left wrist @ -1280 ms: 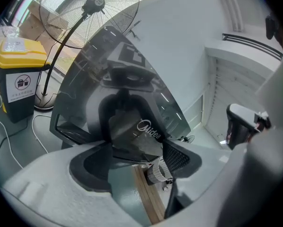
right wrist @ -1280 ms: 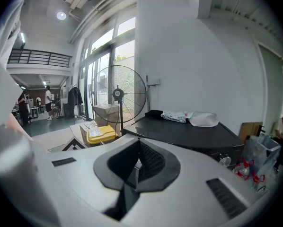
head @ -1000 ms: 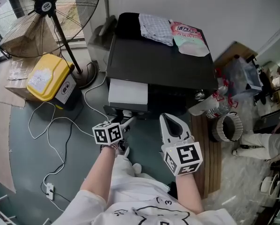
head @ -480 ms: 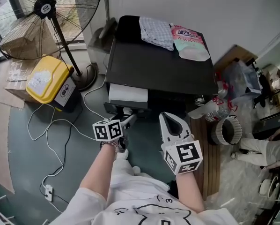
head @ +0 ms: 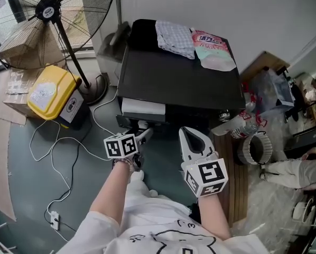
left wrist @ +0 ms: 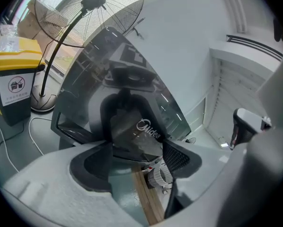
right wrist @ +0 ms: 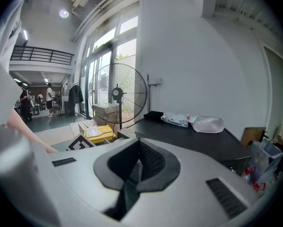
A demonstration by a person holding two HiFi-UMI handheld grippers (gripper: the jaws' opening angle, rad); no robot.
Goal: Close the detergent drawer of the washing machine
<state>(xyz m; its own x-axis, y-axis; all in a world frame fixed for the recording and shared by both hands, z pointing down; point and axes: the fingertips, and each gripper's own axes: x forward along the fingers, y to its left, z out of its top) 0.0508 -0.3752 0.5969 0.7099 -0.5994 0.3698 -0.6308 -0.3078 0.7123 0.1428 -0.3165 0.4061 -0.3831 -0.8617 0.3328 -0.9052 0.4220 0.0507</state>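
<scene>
The black washing machine (head: 179, 78) stands against the wall. Its white detergent drawer (head: 143, 108) sticks out a short way at the front left. My left gripper (head: 145, 134) points at the drawer's dark front, tips right by it; contact is hidden. In the left gripper view its jaws (left wrist: 134, 157) stand a little apart with nothing between them, close to the glossy dark front with the logo (left wrist: 148, 130). My right gripper (head: 192, 137) hangs before the machine's front, apart from it. Its pads meet in the right gripper view (right wrist: 134, 167), holding nothing.
A checked cloth (head: 174, 33) and a pink detergent bag (head: 215, 49) lie on the machine. A standing fan (head: 47, 7) and a yellow bin (head: 49, 91) are at the left, with a cable (head: 57, 142) on the floor. A ribbed hose (head: 256, 147), bottles and a seated person (head: 300, 168) are at the right.
The white part of the drawer that shows has shrunk from a wide block to a narrow strip. My left gripper has followed it slightly toward the machine. The right gripper has hardly moved.
</scene>
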